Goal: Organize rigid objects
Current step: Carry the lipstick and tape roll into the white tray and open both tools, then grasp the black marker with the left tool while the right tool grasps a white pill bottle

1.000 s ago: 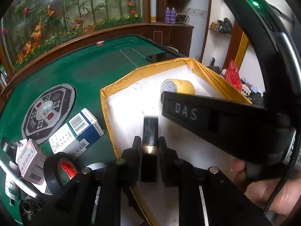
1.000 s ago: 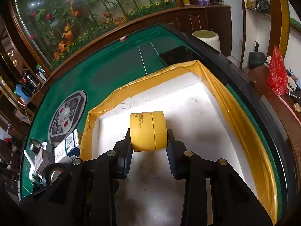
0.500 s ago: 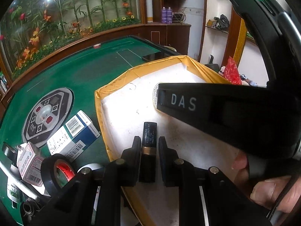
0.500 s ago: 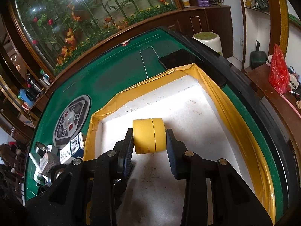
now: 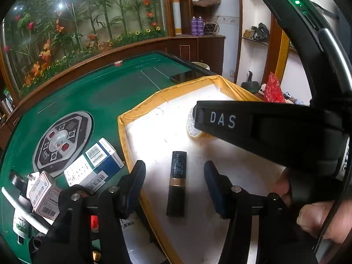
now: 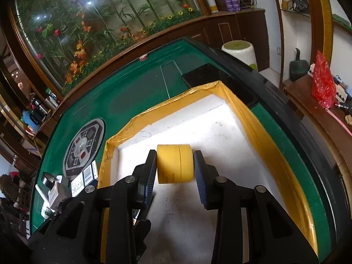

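Two grippers work over the white tray (image 5: pixel 140 118). Left gripper (image 5: pixel 175 171): its jaws have just been opening, and the black tube (image 5: pixel 177 182), earlier pinched, now lies free between them on the tray floor. Right gripper (image 6: pixel 175 167) clamps the yellow tape roll (image 6: pixel 175 164) (its arm reads "DAS"), as before.

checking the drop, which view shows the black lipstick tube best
The left wrist view. The black lipstick tube lies whole on the white floor of the yellow-rimmed tray, between the left tongs, whose jaws have just been opening and stand clear of it. The right wrist view does not show it.
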{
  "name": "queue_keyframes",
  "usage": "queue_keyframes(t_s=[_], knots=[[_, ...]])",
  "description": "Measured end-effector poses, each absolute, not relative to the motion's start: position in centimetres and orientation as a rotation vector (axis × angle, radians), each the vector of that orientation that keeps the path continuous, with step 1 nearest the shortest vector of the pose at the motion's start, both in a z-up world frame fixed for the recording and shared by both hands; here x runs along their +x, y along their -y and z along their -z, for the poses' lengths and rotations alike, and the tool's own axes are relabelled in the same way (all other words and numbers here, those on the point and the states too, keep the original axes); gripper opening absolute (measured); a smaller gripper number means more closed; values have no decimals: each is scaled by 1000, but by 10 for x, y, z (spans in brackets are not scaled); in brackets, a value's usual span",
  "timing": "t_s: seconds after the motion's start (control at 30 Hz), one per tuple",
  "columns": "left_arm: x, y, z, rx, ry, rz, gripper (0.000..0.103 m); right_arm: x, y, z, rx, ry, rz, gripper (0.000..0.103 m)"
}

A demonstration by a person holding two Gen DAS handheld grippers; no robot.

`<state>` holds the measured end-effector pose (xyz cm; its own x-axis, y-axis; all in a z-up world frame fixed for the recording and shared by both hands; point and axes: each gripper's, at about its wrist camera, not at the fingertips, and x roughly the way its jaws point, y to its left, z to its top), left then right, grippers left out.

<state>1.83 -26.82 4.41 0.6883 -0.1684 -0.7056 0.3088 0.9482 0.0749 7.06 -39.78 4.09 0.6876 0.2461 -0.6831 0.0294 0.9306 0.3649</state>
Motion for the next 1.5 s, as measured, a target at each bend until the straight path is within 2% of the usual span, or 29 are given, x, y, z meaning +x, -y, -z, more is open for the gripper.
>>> queue_keyframes(t_s=[0.27,0.4,0.47,0.53,0.57,0.87,1.17,1.37,1.5], knots=[[11,269,-49,203,-720,256,57,65,399,-49,349,-765,-112,33],[3,268,-56,188,-673,272,67,50,397,-63,321,-732,-86,33],[-1,266,-60,184,-651,279,68,37,395,-75,277,-710,-64,37],[-5,262,-65,179,-627,282,68,23,394,-86,252,-685,-50,52],[-6,260,-67,171,-617,282,68,16,395,-91,247,-673,-38,54],[-15,223,-89,65,-625,304,68,-66,404,-129,267,-594,2,55],[-56,119,-107,24,-692,351,68,-91,363,-115,241,-666,-183,55],[-63,0,-81,-53,-828,263,68,-88,323,-98,194,-713,-310,55],[-52,-37,-53,-17,-915,170,68,-87,303,-89,165,-733,-349,55]])
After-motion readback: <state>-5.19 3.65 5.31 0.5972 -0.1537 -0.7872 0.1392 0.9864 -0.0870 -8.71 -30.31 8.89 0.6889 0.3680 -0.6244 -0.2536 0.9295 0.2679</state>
